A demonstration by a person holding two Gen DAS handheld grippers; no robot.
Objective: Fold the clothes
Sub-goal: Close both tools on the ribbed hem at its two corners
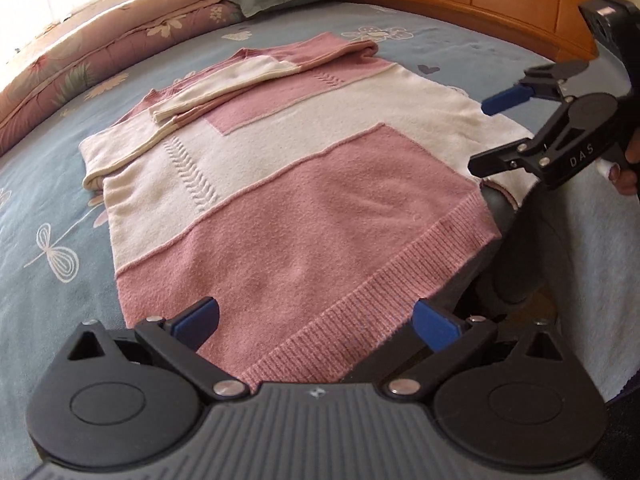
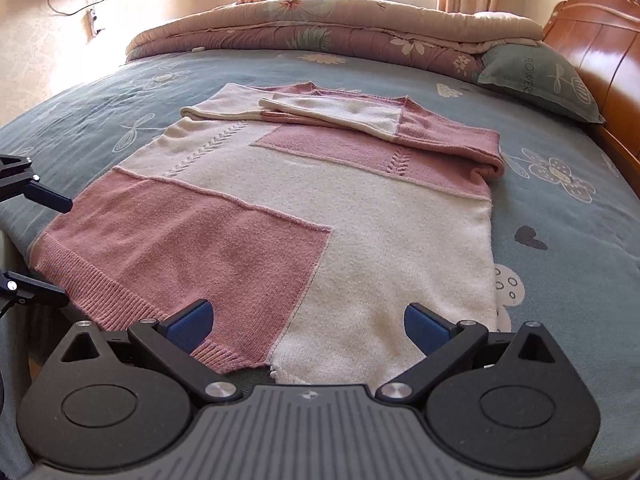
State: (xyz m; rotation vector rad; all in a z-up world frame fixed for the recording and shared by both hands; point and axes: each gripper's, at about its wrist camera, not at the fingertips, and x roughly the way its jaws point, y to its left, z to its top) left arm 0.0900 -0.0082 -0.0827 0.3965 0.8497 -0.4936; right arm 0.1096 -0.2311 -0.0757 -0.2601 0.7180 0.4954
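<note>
in the right wrist view, at nine o'clock, the left gripper [image 2: 60,248] pokes in from the edge, its two dark fingers spread wide apart beside the ribbed pink hem corner, holding nothing. just right of it, the pink and cream patchwork knit sweater [image 2: 304,208] lies flat on the blue-grey flower-printed bed sheet [image 2: 568,264], filling the middle of the frame, hem toward six o'clock and neckline toward twelve. both sleeves are folded in across the chest near twelve o'clock, the cream and pink sleeve [image 2: 352,114] lying on top. at six o'clock the right gripper [image 2: 308,322] hovers over the hem, its blue-padded fingers [image 2: 192,320] spread wide with knit between them but not pinched. beyond the sweater, from eleven to one o'clock, a rolled mauve floral quilt [image 2: 320,28] runs along the far edge of the bed. at two o'clock a grey-green printed pillow [image 2: 536,80] leans near the orange wooden headboard [image 2: 600,48].

in the left wrist view, the left gripper [image 1: 316,322] at six o'clock is likewise wide open over the pink hem, and the right gripper [image 1: 486,136] at three o'clock gapes above the cream edge of the sweater [image 1: 304,200].
</note>
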